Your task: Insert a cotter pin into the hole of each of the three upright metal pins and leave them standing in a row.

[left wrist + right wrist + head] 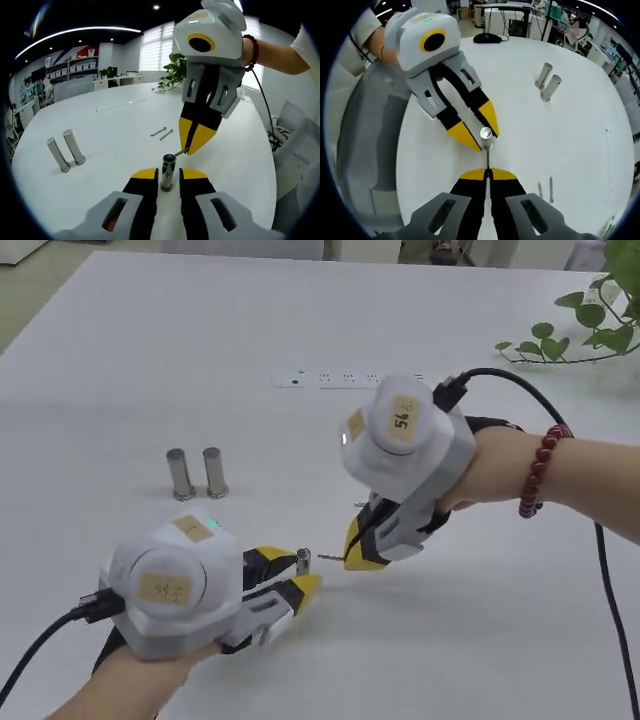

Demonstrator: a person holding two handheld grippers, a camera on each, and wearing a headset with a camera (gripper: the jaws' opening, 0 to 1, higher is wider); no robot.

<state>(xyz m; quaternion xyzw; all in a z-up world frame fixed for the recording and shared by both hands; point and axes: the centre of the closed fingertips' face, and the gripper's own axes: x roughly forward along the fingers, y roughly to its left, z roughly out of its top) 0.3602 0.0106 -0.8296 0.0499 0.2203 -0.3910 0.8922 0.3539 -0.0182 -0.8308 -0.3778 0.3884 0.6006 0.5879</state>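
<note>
Left gripper low, jaws clamped on upright metal pin, right gripper tilted down beside it, pinching cotter pin at its top, two bare pins beyond.

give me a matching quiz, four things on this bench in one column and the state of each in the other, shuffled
Things
1 left gripper
2 right gripper
3 spare cotter pins
4 free metal pins

States
a standing side by side on the table
b shut on a metal pin
c lying flat on the table
d shut on a cotter pin

Pairs: 1-b, 2-d, 3-c, 4-a
</note>
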